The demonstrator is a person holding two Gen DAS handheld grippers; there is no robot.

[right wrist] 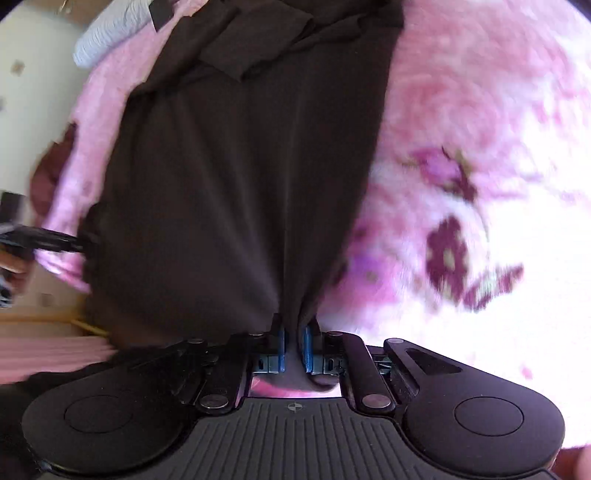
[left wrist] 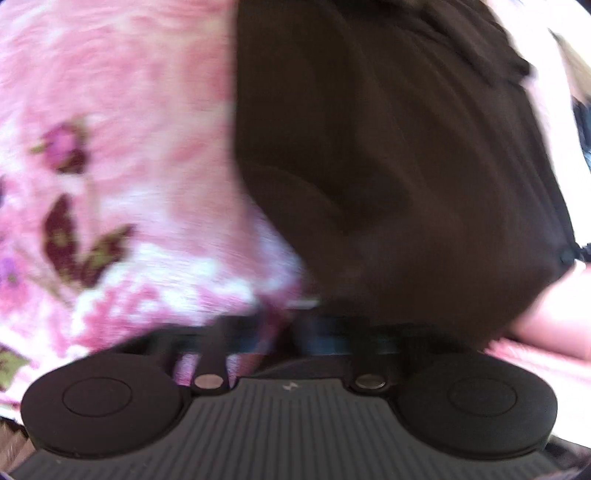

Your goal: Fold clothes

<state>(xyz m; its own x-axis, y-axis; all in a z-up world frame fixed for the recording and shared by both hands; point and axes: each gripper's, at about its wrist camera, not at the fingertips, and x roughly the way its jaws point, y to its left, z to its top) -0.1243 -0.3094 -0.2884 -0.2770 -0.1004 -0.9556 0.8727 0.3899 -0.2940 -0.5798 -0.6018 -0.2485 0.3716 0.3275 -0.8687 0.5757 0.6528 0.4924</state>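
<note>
A dark brown garment (right wrist: 240,166) lies stretched lengthwise over a pink flowered blanket (right wrist: 480,110). My right gripper (right wrist: 294,332) is shut on its near edge, and the cloth bunches into a fold between the blue pads. At the left edge of the right wrist view, my left gripper (right wrist: 75,245) pinches the garment's side edge, which puckers there. The left wrist view is blurred: the garment (left wrist: 388,147) fills the right half and comes down to my left gripper (left wrist: 325,332), whose jaws look closed together. The blanket (left wrist: 110,92) shows on the left.
A pale ribbed cloth (right wrist: 107,33) lies at the blanket's far left corner. Beyond the blanket's edge is a cream surface with small spots (right wrist: 29,92). Pink striped fabric (right wrist: 48,354) lies at the lower left. A hand (right wrist: 14,266) holds the left gripper.
</note>
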